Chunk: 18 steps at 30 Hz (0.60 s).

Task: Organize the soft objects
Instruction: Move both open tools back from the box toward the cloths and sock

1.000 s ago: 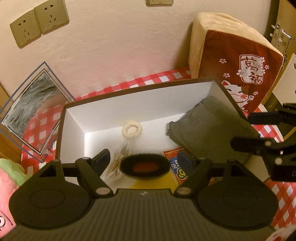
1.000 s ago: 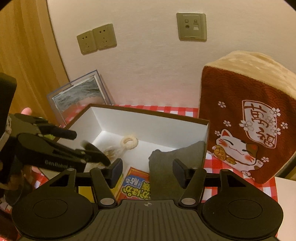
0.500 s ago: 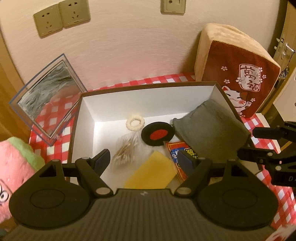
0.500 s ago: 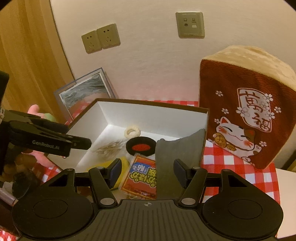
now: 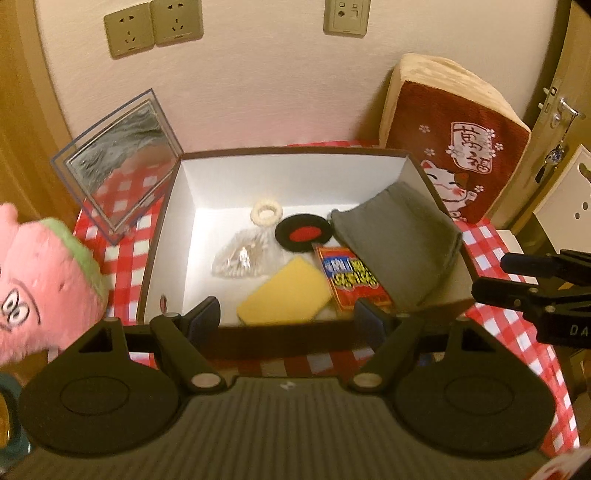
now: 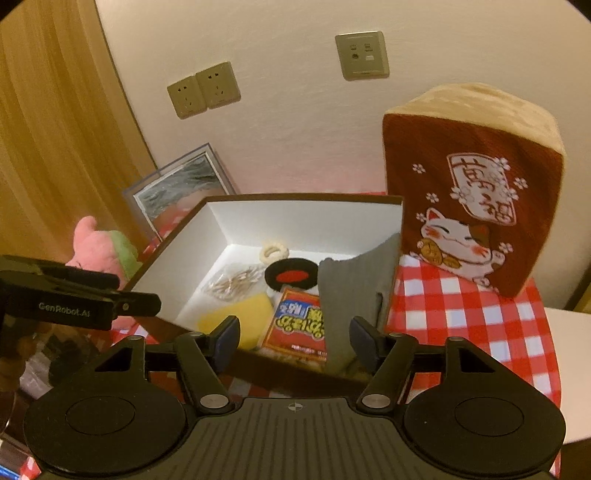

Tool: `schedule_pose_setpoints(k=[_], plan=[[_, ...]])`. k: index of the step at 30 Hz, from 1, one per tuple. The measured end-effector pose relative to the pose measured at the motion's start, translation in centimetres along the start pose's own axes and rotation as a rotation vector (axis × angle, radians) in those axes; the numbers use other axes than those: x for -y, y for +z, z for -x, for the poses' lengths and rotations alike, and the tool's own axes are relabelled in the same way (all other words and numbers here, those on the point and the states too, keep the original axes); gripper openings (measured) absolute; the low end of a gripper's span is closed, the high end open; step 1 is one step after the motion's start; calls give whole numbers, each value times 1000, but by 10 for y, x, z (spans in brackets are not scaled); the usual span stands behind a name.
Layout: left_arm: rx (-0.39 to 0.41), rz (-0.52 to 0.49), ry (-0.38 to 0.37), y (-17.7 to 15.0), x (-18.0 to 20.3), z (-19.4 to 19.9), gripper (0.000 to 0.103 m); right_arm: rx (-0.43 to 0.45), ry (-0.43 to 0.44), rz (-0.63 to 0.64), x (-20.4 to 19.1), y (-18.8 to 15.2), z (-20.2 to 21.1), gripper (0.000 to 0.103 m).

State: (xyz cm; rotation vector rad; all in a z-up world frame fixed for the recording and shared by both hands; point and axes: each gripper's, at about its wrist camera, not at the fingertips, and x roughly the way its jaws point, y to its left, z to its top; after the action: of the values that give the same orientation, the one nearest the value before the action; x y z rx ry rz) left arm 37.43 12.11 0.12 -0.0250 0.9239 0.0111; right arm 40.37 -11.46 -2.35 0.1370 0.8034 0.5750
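Note:
A white-lined brown box (image 5: 184, 229) (image 6: 184, 254) stands on the red checked cloth. In it lie a black round pad with a red centre (image 5: 302, 233) (image 6: 291, 274), a yellow sponge (image 5: 284, 293) (image 6: 236, 314), a cream ring (image 5: 266, 213), a clear bag of cotton swabs (image 5: 242, 254), a red packet (image 5: 351, 278) (image 6: 301, 321) and a grey cloth (image 5: 399, 243) (image 6: 354, 280) draped over the right wall. My left gripper (image 5: 288, 319) is open and empty in front of the box. My right gripper (image 6: 293, 338) is open and empty at the box's near right corner.
A pink strawberry plush (image 5: 40, 284) (image 6: 105, 247) sits left of the box. A maroon lucky-cat cushion (image 5: 458, 140) (image 6: 472, 199) stands at the right against the wall. A clear picture frame (image 5: 118, 162) leans at the back left. Wall sockets (image 5: 153, 27) are above.
My left gripper let the black round pad drop into the box and pulled back and up. Both grippers have drawn away from the box, so more of it shows.

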Motion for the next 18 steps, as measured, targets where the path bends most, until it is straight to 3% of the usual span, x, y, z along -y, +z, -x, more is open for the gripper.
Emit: schedule_pose_setpoints(k=[18], plan=[[-18, 33, -32, -71, 22, 56, 78, -14, 23, -38, -19, -62, 62, 68]])
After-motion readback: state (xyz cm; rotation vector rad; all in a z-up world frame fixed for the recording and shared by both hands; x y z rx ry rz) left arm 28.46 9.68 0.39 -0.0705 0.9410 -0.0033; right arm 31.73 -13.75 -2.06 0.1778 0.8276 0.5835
